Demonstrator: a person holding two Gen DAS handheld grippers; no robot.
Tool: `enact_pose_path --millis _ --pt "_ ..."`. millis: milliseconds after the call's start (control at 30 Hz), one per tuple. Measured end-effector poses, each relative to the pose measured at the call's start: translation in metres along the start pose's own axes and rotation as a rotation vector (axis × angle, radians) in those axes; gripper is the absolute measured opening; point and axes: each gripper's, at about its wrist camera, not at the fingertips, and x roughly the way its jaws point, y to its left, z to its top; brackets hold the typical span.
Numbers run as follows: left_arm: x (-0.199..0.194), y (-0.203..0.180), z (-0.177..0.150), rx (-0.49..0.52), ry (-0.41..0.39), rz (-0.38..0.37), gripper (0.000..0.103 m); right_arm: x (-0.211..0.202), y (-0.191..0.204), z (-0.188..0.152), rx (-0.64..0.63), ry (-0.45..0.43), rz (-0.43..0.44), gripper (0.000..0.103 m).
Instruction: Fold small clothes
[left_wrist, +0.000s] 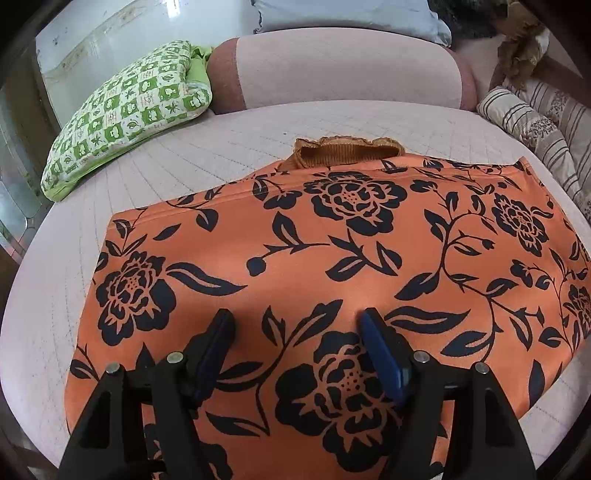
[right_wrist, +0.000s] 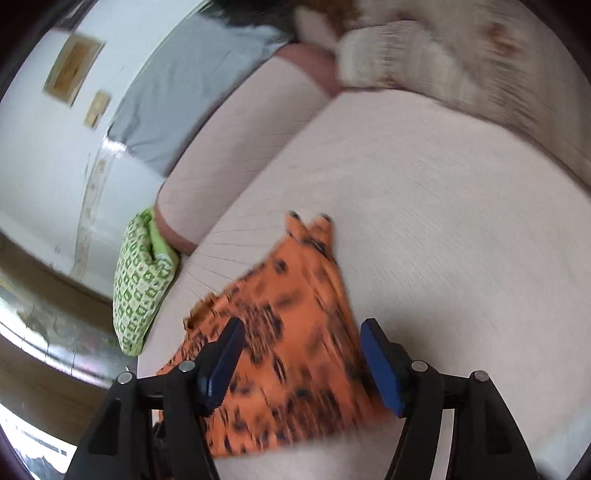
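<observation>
An orange garment (left_wrist: 332, 266) printed with black flowers lies folded flat on the pale pink quilted bed (left_wrist: 184, 155). A ruffled brown ribbed edge (left_wrist: 347, 147) sticks out from its far side. My left gripper (left_wrist: 297, 321) hovers over the near part of the garment, its blue pads apart with nothing pinched between them. In the blurred right wrist view the same garment (right_wrist: 288, 332) lies below my right gripper (right_wrist: 301, 328), whose jaws also stand open above the cloth without gripping it.
A green and white checked pillow (left_wrist: 129, 110) lies at the bed's far left. A pink bolster (left_wrist: 332, 74) runs along the back, with a grey-blue pillow (left_wrist: 351, 14) behind it. Striped bedding (left_wrist: 535, 122) is bunched at the right. A white wall (right_wrist: 55, 147) stands beyond the bed.
</observation>
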Motion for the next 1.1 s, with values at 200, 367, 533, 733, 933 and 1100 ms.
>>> enact_pose_path --millis 200,367,533,733,933,1100 --pt "-0.003 0.001 -0.004 -0.003 -0.016 -0.004 0.073 0.119 -0.008 0.055 -0.019 0.229 -0.056 0.048" --pt "-0.003 0.002 -0.007 -0.003 -0.026 -0.017 0.074 0.108 0.020 0.059 -0.153 0.087 -0.094 0.015" --pt "-0.003 0.003 -0.004 -0.012 -0.013 -0.021 0.074 0.118 -0.014 0.052 -0.007 0.128 -0.117 0.043" --pt "-0.002 0.004 -0.002 -0.028 0.008 -0.015 0.074 0.043 0.045 0.027 -0.190 -0.020 -0.127 0.060" --pt "-0.002 0.009 0.005 -0.046 0.051 -0.046 0.074 0.081 0.024 -0.031 -0.126 0.213 -0.038 0.058" --pt "-0.024 0.021 0.010 -0.107 0.029 -0.043 0.074 0.025 0.041 -0.041 -0.130 0.016 0.080 0.076"
